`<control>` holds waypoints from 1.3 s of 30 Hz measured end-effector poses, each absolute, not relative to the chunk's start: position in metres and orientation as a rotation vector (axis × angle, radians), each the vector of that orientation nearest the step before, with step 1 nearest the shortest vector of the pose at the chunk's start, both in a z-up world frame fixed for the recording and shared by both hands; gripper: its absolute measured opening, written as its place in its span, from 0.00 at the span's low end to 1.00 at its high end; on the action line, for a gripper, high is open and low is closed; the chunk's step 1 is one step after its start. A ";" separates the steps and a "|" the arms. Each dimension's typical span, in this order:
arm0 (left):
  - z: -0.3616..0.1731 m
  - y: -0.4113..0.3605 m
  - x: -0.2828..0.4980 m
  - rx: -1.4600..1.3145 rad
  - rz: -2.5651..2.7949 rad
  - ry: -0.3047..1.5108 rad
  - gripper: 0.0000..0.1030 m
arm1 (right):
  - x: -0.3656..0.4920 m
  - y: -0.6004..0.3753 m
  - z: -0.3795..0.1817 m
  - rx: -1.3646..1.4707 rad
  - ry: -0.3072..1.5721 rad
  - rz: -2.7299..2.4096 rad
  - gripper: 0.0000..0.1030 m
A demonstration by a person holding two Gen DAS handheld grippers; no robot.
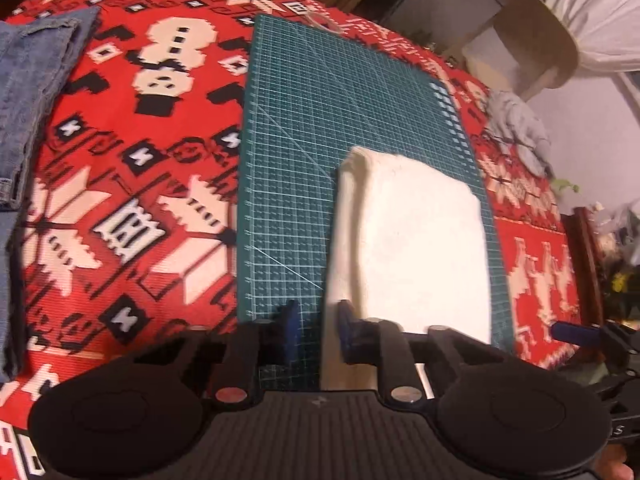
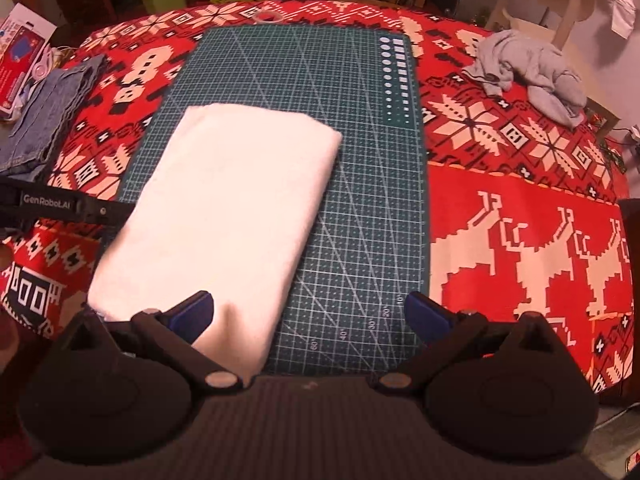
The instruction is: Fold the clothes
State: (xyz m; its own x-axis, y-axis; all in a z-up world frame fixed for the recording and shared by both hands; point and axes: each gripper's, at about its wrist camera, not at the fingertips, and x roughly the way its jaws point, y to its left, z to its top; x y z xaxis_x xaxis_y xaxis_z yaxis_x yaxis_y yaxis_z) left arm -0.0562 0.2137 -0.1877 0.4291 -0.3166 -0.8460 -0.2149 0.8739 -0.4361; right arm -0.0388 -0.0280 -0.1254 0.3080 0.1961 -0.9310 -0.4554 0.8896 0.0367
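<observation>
Lying folded into a thick rectangle, the white cloth sits on the green cutting mat, on the half towards the near edge of the table. Its long sides run roughly along the mat's length, and its near end reaches the mat's near edge.

The left gripper points down over that near end. Its blue fingers stand close together with a narrow gap between them. One finger is over bare mat and the other over the cloth, with the cloth's long folded edge in the gap. The view is blurred, and neither pad can be seen pressing.

The right gripper hangs above the near edge with its jaws spread wide and nothing clamped. One fingertip is over the cloth's near corner, the other over bare mat.

On the red patterned tablecloth, folded jeans lie by the left edge. A crumpled grey garment lies near the far right corner.
</observation>
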 end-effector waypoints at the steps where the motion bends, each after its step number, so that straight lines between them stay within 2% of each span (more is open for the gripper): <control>1: -0.189 0.212 -0.056 -0.529 -0.071 1.144 0.04 | -0.039 -0.027 -0.126 -0.252 1.184 0.441 0.99; 5: -0.197 0.208 -0.056 -0.493 -0.047 1.172 0.00 | -0.040 -0.025 -0.128 -0.246 1.192 0.450 0.99; 10: -0.201 0.203 -0.062 -0.509 -0.063 1.191 0.00 | -0.041 -0.026 -0.126 -0.201 1.196 0.483 0.99; 13: -0.203 0.194 -0.065 -0.518 -0.098 1.216 0.00 | -0.041 -0.027 -0.123 -0.182 1.171 0.486 0.92; 15: -0.204 0.189 -0.066 -0.534 -0.131 1.233 0.00 | -0.038 -0.027 -0.123 -0.170 1.174 0.492 0.79; 16: -0.204 0.185 -0.066 -0.534 -0.138 1.235 0.00 | -0.037 -0.027 -0.124 -0.157 1.179 0.497 0.76; 17: -0.203 0.184 -0.068 -0.533 -0.133 1.230 0.00 | -0.037 -0.027 -0.125 -0.143 1.184 0.503 0.66; 18: -0.203 0.182 -0.069 -0.532 -0.129 1.225 0.00 | -0.036 -0.027 -0.126 -0.133 1.187 0.507 0.49; 20: -0.202 0.182 -0.073 -0.550 -0.121 1.215 0.00 | -0.035 -0.023 -0.128 -0.119 1.192 0.517 0.30; 21: -0.201 0.184 -0.074 -0.565 -0.116 1.207 0.00 | -0.035 -0.021 -0.129 -0.113 1.191 0.524 0.24; 23: -0.198 0.191 -0.077 -0.593 -0.094 1.176 0.01 | -0.035 -0.013 -0.129 -0.114 1.184 0.542 0.19; 30: -0.183 0.211 -0.056 -0.546 0.014 1.096 0.00 | -0.029 0.018 -0.127 -0.118 1.170 0.606 0.19; 39: -0.182 0.208 -0.016 -0.490 -0.003 1.092 0.00 | 0.007 0.039 -0.133 -0.049 1.178 0.610 0.20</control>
State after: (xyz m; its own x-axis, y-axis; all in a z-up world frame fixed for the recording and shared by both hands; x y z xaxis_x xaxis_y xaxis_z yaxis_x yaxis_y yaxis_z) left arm -0.0157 0.2079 -0.1817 0.4717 -0.2394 -0.8486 -0.2344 0.8938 -0.3824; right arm 0.0066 0.0393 -0.1332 0.2420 0.4212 -0.8741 -0.4709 0.8386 0.2738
